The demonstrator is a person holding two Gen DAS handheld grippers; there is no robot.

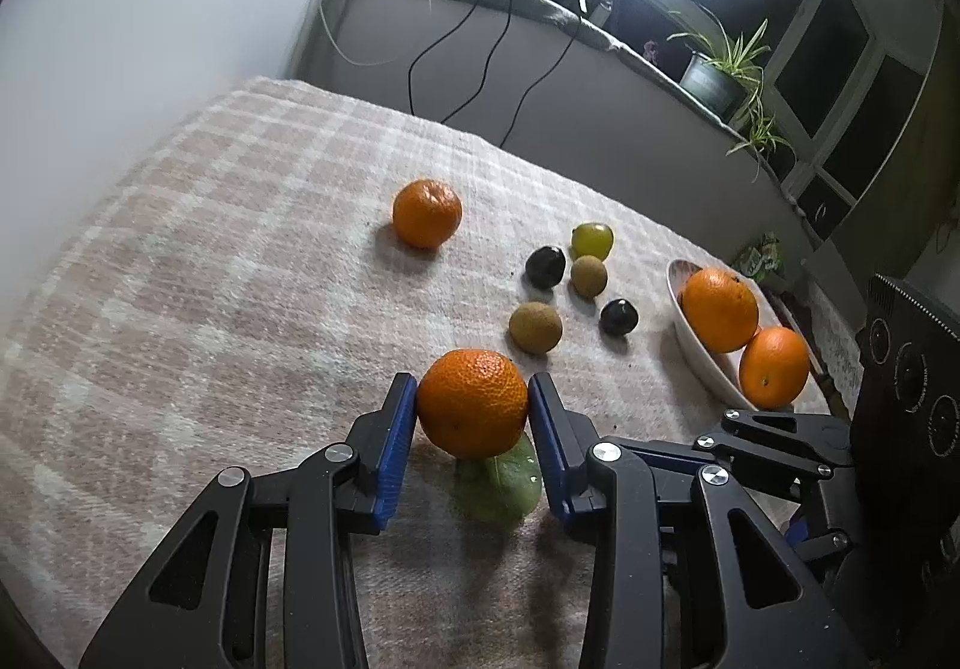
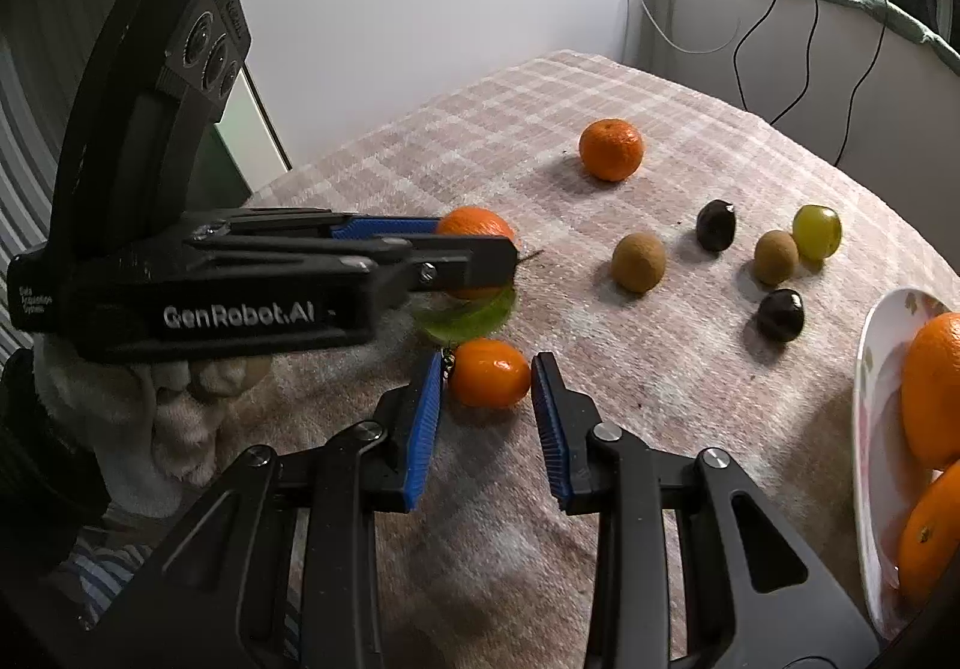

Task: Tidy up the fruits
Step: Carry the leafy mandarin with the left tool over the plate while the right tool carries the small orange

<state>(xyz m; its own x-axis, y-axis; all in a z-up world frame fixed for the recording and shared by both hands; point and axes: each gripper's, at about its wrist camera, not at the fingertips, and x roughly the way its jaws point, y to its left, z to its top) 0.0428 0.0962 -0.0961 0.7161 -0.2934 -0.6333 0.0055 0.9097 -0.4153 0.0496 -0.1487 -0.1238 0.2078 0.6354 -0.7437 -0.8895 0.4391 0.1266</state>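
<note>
The left gripper (image 1: 472, 405) pinches a mandarin (image 1: 472, 404) between its blue pads, one pad pressed on each side; the fruit is bright orange with pebbled skin, and a green leaf (image 1: 498, 480) hangs beneath it. From the right wrist view the held fruit appears lifted slightly off the cloth, though blur makes this uncertain. The right gripper (image 2: 486, 405) stands spread, its pads apart from a small smooth orange fruit (image 2: 489, 381) lying on the cloth between the fingertips. The side of the left gripper reads "GenRobot.AI" (image 2: 239, 316); a smaller label at its rear is too small to read. In the left wrist view, a second mandarin (image 1: 427, 213) sits at 12 o'clock from the held one, well apart. A cluster of a green grape (image 1: 591, 240), two dark fruits (image 1: 545, 266) and two brown fruits (image 1: 535, 328) lies at 1 o'clock. A white bowl (image 1: 690, 333) at 3 o'clock holds two oranges (image 1: 720, 310). The checked cloth (image 1: 210, 309) is bare toward 9 and 10 o'clock up to its far edge, with a wall (image 1: 150, 9) beyond.
</note>
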